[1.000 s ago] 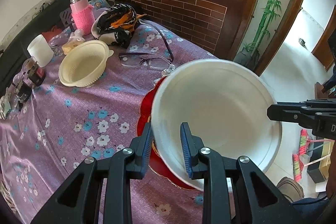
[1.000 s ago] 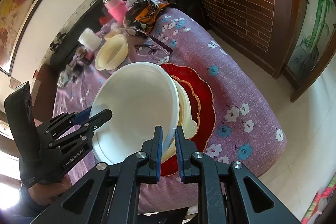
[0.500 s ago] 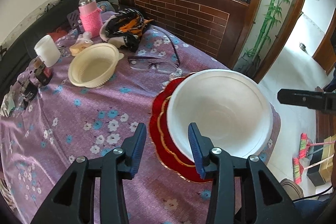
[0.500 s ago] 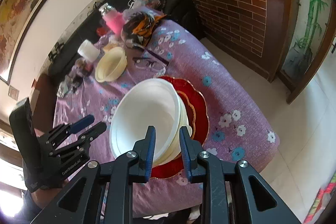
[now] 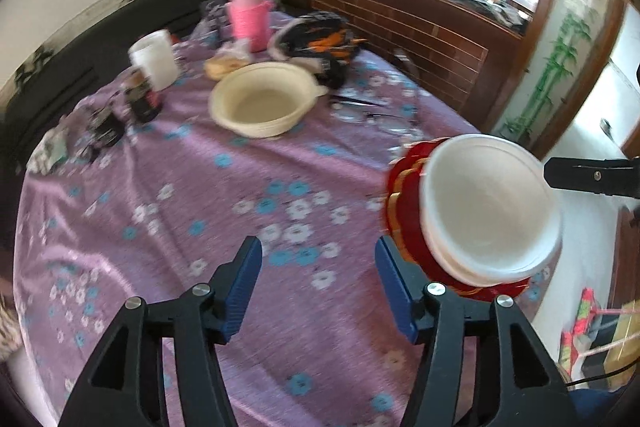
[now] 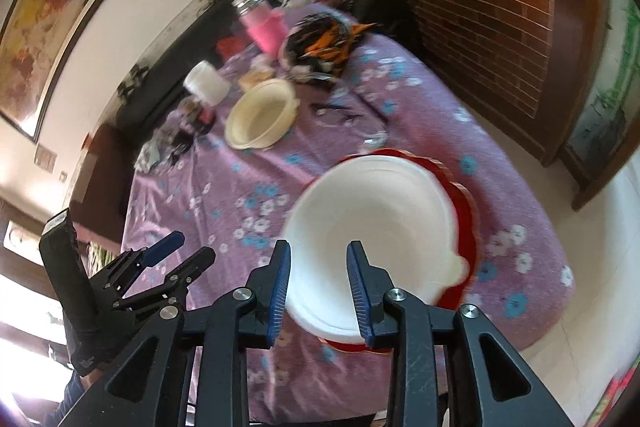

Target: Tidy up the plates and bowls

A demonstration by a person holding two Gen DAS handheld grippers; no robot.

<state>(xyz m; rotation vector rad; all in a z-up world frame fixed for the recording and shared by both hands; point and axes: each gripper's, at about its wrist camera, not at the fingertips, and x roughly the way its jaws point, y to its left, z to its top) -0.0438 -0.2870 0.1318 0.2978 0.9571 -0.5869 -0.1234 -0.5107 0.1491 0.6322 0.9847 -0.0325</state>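
A large white bowl (image 5: 490, 203) sits stacked on a cream bowl and a red scalloped plate (image 5: 404, 179) near the table's right edge; the bowl also shows in the right wrist view (image 6: 380, 223). A cream bowl (image 5: 262, 105) stands alone farther back, also seen in the right wrist view (image 6: 260, 113). My left gripper (image 5: 318, 269) is open and empty, left of the stack. My right gripper (image 6: 318, 271) is open and empty, just in front of the white bowl's near rim.
On the purple floral tablecloth (image 5: 180, 195) lie eyeglasses (image 5: 368, 113), a pink bottle (image 5: 248, 13), a white cup (image 5: 154, 59), a dark jar (image 5: 142, 95) and a black-orange cloth (image 5: 316, 35). A brick-faced wooden counter (image 5: 420, 31) stands behind.
Both grippers have let go of the white bowl, opened and pulled back. The bowl now rests on the stack. The left gripper has swung to the left.
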